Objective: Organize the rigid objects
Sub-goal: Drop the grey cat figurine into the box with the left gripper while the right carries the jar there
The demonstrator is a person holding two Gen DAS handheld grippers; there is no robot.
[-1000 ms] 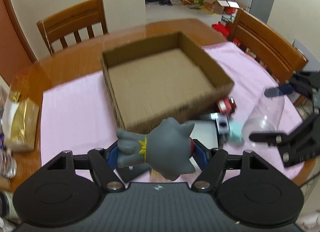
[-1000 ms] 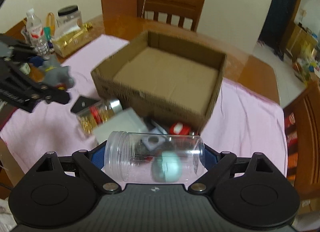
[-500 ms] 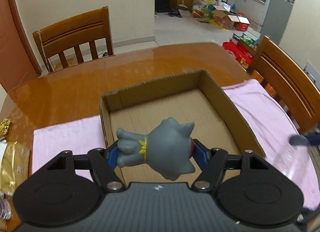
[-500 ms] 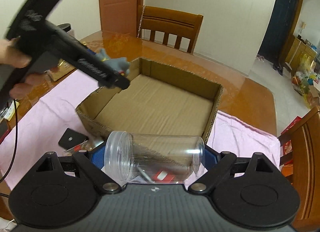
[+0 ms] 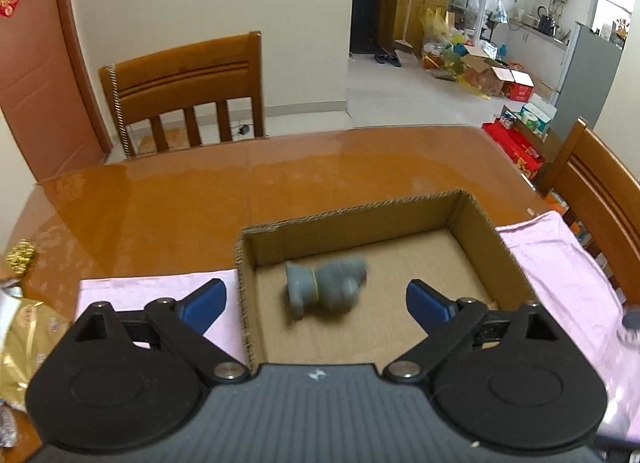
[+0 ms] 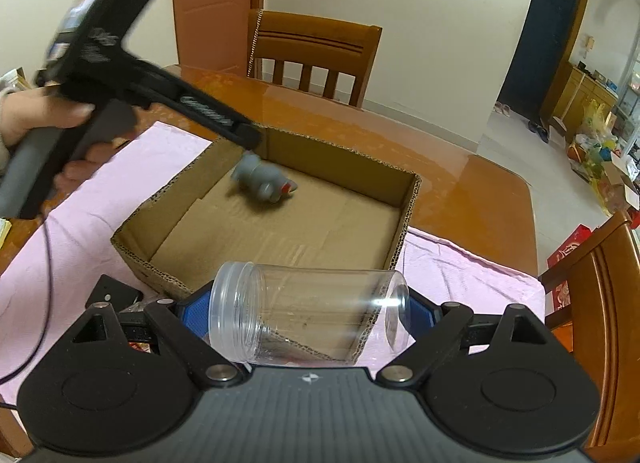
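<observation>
In the box (image 5: 484, 231), grey toy (image 5: 326, 287)

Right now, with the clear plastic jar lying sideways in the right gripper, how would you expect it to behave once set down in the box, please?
The clear plastic jar is round and lies on its side, so it will probably roll on the flat floor of the cardboard box. It looks empty and thin-walled, so likely light. Its glossy wall may slip.

Bright, even daylight from far windows. Glare on glossy table (image 5: 280, 183) and clear jar (image 6: 312, 315). Grey toy (image 5: 324, 289) motion-blurred. Fisheye bending, dark corner vignetting.
</observation>
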